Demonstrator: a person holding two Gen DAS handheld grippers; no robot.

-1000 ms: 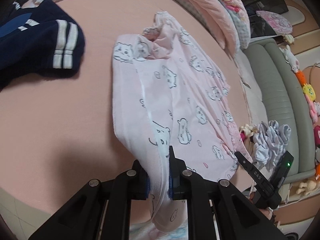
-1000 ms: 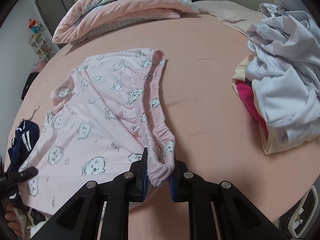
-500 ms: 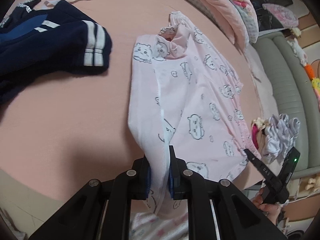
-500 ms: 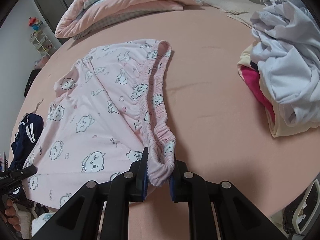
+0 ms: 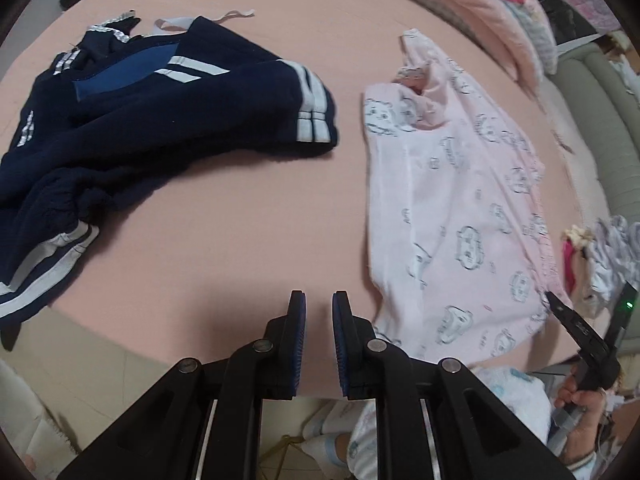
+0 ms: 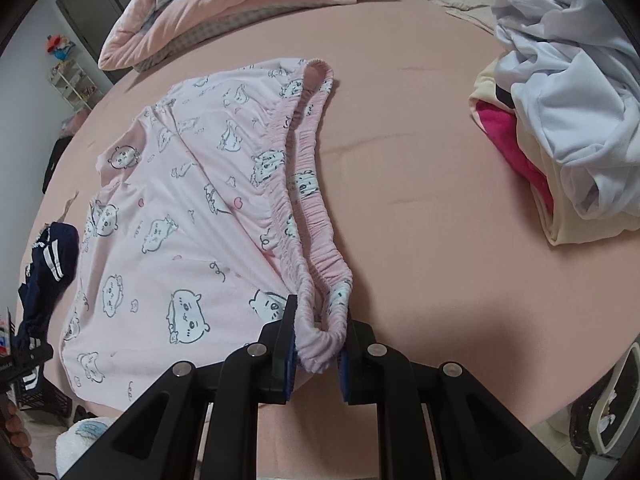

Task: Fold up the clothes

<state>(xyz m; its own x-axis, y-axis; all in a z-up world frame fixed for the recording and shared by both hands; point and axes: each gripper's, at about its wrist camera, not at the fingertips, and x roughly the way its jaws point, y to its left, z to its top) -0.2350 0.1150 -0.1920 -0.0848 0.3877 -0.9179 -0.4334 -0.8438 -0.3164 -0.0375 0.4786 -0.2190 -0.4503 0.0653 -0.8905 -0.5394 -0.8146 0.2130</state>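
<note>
Left wrist view first: the left gripper (image 5: 319, 308) points down at bare pink bedsheet (image 5: 240, 208), its blue-padded jaws nearly together with only a narrow gap and nothing between them. Just off to its right lie the pink printed pajama shorts (image 5: 452, 208), spread flat and not touching the fingers. Off to its left and ahead sits a rumpled navy garment with white stripes (image 5: 140, 120), well apart from the shorts.

Over to the right wrist view, the right gripper (image 6: 318, 340) is clamped on the gathered elastic waistband (image 6: 316, 240) of the shorts (image 6: 168, 216), the band's looped end pinched between both pads. From the jaws the waistband runs straight ahead, with the body of the shorts fanned out to the gripper's left on the sheet (image 6: 420, 208). Ahead and to its right is a heap of white, cream and magenta laundry (image 6: 560, 128); a folded pink quilt (image 6: 224, 4) lies far ahead.
</note>
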